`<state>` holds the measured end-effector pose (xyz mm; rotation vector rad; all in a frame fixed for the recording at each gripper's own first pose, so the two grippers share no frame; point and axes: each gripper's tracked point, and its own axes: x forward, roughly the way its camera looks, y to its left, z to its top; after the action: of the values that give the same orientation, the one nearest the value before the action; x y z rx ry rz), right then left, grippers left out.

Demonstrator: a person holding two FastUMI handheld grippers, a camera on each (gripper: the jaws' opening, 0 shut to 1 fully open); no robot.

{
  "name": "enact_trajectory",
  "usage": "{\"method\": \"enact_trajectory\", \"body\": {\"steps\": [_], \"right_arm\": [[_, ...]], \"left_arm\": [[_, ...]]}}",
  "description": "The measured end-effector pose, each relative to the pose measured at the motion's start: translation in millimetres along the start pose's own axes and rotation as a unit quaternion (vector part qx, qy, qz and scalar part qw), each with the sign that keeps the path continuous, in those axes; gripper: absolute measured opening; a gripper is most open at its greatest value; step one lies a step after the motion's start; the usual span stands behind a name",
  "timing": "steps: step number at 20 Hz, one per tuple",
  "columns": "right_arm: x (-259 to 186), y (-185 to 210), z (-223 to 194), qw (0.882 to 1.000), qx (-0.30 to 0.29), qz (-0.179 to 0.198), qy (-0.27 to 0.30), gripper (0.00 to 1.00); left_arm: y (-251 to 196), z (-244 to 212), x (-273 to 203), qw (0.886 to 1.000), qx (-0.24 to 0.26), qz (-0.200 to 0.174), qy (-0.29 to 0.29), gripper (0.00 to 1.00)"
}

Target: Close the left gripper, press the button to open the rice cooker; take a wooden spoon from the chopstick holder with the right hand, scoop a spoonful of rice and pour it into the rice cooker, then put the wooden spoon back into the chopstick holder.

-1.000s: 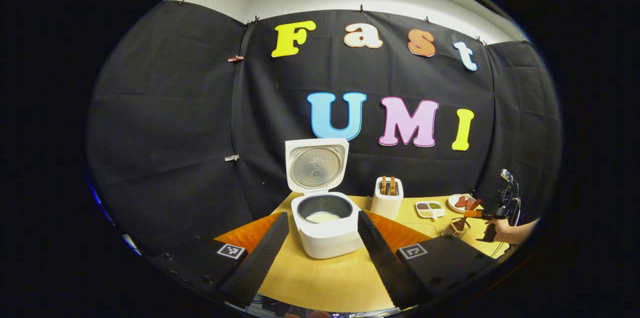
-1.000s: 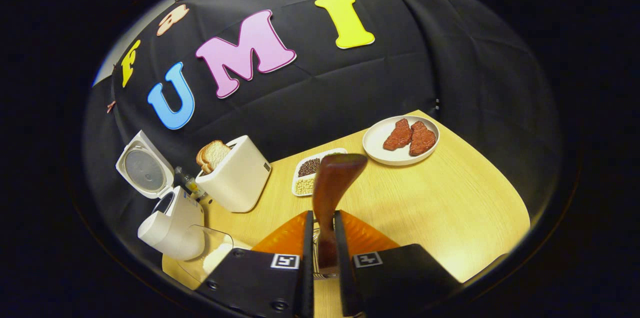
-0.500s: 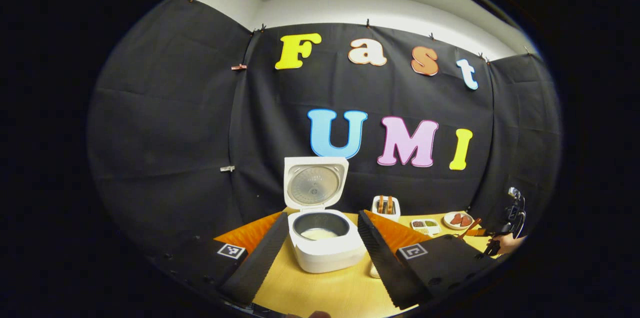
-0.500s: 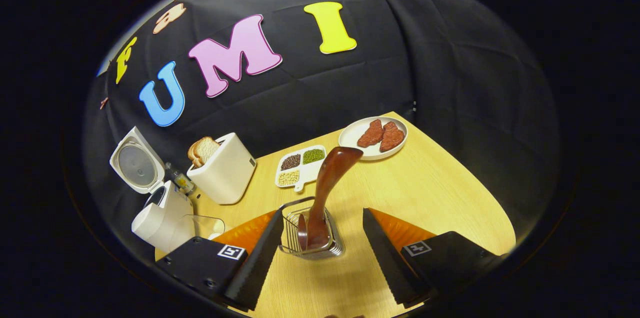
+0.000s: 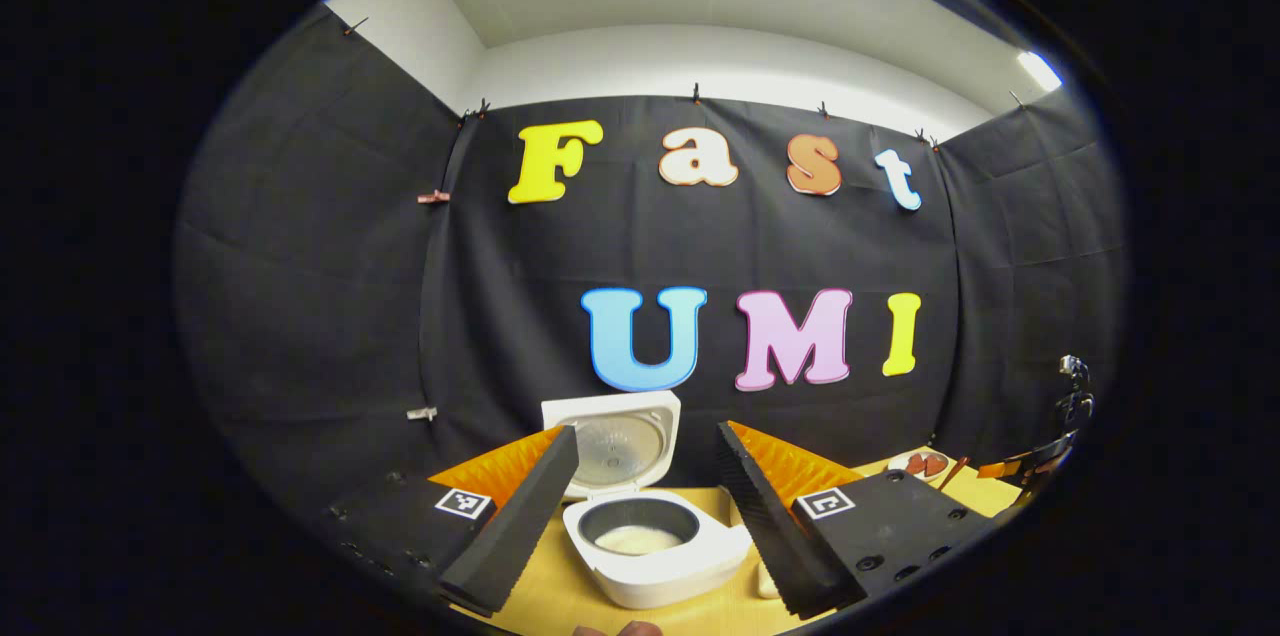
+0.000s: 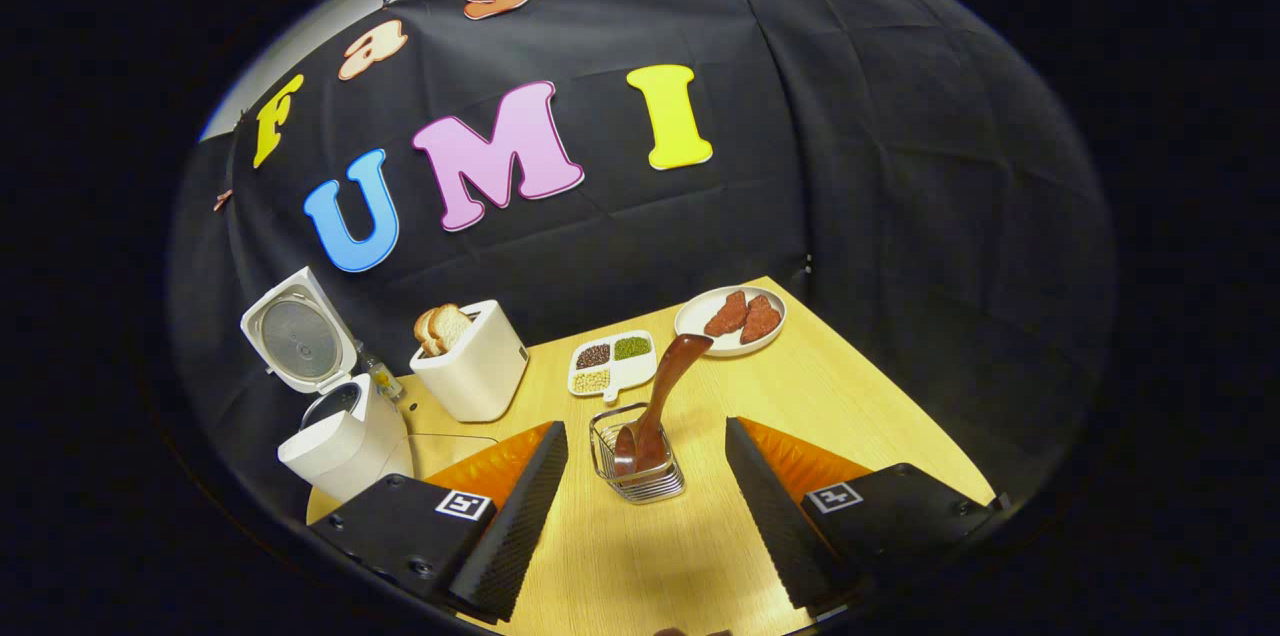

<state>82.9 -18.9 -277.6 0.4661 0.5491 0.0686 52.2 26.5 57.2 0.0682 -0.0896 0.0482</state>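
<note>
spoon (image 6: 655, 406) stands in the wire holder (image 6: 636, 468) on the table (image 6: 850, 396), handle down and bowl leaning up toward the plate (image 6: 730, 321); the right gripper (image 6: 640, 516) is wide open with the holder between its fingers, touching neither holder nor spoon. cooker (image 5: 655, 546), seen in the left gripper view, sits with its lid (image 5: 615, 441) raised and rice (image 5: 638, 541) in the pot, while the left gripper (image 5: 645, 526) is wide open and holds nothing. toaster (image 6: 470, 366) and a divided dish (image 6: 612, 364) stand behind the holder.

Both views toward rice cooker (image 5: 655, 551)
</note>
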Motion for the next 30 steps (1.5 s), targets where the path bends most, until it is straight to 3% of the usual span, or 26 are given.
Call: {"method": "enact_trajectory", "body": {"steps": [4, 8, 11, 14, 16, 23, 30], "right_arm": [[-36, 25, 29, 0.999, -0.027, 0.014, -0.042, 0.98], [-64, 53, 52, 0.996, -0.052, 0.031, -0.070, 0.98], [-78, 72, 57, 0.995, -0.052, 0.040, -0.074, 0.98], [-87, 80, 61, 0.995, -0.048, 0.040, -0.076, 0.98], [-91, 80, 61, 0.995, -0.049, 0.033, -0.077, 0.98], [-101, 74, 61, 0.996, -0.051, -0.001, -0.076, 0.98], [-107, 70, 53, 0.995, -0.072, -0.026, -0.071, 0.98]], "left_arm": [[9, 46, 49, 0.998, -0.035, -0.010, -0.052, 0.97], [13, 91, 106, 0.995, -0.020, -0.013, -0.102, 0.97], [20, 99, 153, 0.993, -0.023, -0.015, -0.111, 0.95], [28, 99, 200, 0.991, 0.004, -0.018, -0.130, 0.95], [33, 89, 234, 0.991, 0.019, -0.021, -0.131, 0.94], [75, 6, 337, 0.996, 0.056, 0.019, -0.068, 0.96], [104, -61, 388, 0.995, 0.082, 0.050, -0.021, 0.96]]}}
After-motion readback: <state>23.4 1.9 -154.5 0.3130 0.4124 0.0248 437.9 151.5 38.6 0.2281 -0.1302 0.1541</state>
